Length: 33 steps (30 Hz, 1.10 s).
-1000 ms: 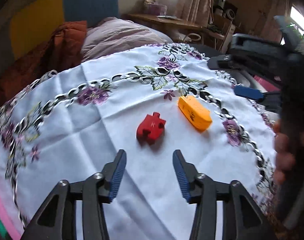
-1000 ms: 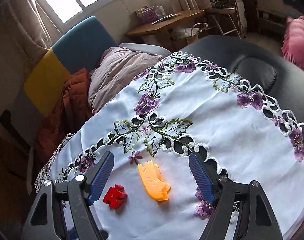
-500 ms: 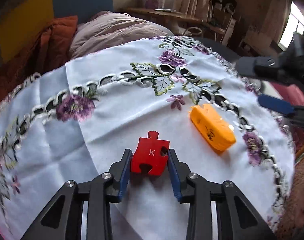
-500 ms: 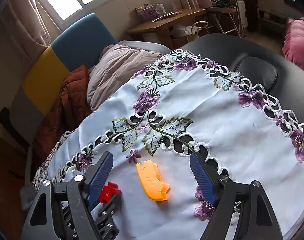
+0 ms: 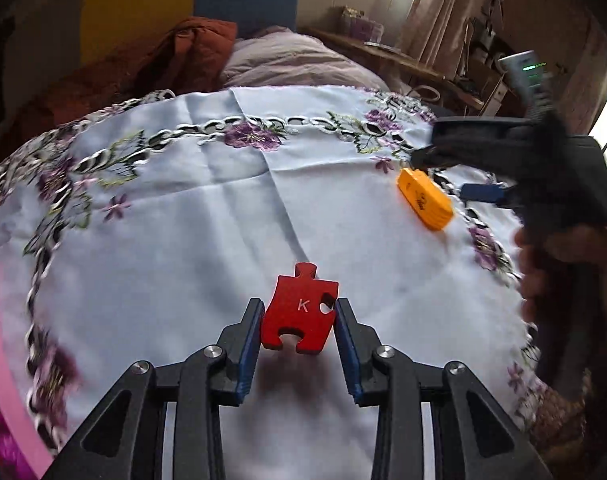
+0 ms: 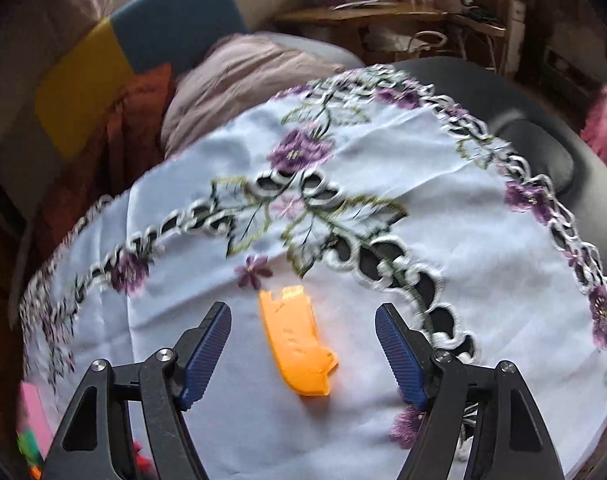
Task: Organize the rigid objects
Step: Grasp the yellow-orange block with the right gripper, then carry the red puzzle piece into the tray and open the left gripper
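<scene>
In the left wrist view, the left gripper [image 5: 297,330] has its two blue ribbed pads pressed against the two sides of one flat red jigsaw-shaped piece [image 5: 299,314] marked with a white letter K; the piece sits clamped between them, its single knob pointing away from the camera, above a dark shadow on the white embroidered tablecloth [image 5: 183,248] with purple flowers and cut-out loops. Whether the piece touches the cloth cannot be told. One orange plastic block with rounded ends [image 5: 424,199] lies on the cloth far to the right, well apart from the red piece. Just beside it the right gripper [image 5: 455,176] reaches in from the right edge, one blue pad showing, and a hand [image 5: 543,264] wraps its dark handle. Behind the table lie one rust-coloured blanket [image 5: 171,64] and one mauve cushion [image 5: 295,64]. In the right wrist view, the right gripper [image 6: 303,344] stands with its two blue pads wide apart; its jaws have just been closing a little. The one orange block [image 6: 297,346] lies flat on the tablecloth [image 6: 463,248] between the pads, touched by neither, its long side running away from the camera and a gap on each side. The red piece does not show clearly here. The mauve cushion [image 6: 247,76] lies beyond the cloth's far edge.
</scene>
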Available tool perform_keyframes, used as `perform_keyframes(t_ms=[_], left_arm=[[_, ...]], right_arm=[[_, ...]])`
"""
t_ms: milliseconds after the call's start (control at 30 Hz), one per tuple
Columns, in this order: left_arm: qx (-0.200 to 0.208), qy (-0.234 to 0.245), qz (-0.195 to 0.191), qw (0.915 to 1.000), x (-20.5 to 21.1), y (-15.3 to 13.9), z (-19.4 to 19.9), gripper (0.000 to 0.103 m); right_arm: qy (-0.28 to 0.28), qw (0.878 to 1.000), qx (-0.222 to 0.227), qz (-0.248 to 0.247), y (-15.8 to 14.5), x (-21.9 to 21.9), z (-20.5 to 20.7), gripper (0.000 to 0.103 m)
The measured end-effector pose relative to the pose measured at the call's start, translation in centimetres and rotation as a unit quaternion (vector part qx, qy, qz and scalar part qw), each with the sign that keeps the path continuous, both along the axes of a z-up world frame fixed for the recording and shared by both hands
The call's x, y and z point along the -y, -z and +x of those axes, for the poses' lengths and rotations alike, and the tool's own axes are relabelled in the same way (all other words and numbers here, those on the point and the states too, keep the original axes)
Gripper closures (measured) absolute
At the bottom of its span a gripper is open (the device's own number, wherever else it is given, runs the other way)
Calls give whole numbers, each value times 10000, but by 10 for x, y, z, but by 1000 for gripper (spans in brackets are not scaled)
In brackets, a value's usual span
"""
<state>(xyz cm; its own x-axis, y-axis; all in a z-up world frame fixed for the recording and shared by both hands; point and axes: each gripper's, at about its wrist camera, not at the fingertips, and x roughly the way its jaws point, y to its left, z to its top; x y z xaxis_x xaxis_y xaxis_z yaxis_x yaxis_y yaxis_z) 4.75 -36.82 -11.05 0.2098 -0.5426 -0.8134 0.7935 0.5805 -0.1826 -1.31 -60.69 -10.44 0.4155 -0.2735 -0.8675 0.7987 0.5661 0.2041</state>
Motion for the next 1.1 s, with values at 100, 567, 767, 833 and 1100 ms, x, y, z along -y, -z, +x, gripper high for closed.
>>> perform_keyframes(t_ms=[100,567,767,833,1100], left_arm=[[14,-67,-123,9999,-18,-9,-6,68],[600,-627,-406,9954,-99,-49,-24,68],[795,-981,-582,9903,-130,-72,-24,68],[804,-1066,-621,9891,-139,-76,-24,68],[762,-1293,-606,9868,-164,-74,-27,68]], right_arm=[[-138,9993,-255,-216,4,-4,5,27],[-1417,9886,-451,-246,10,-38,31,74],[-1853,9802,-686,-146,21,-54,39,73],[-1826,9810,-649,-96,22,-54,37,73],[-2005,9756,-792,-411,24,-62,38,73]])
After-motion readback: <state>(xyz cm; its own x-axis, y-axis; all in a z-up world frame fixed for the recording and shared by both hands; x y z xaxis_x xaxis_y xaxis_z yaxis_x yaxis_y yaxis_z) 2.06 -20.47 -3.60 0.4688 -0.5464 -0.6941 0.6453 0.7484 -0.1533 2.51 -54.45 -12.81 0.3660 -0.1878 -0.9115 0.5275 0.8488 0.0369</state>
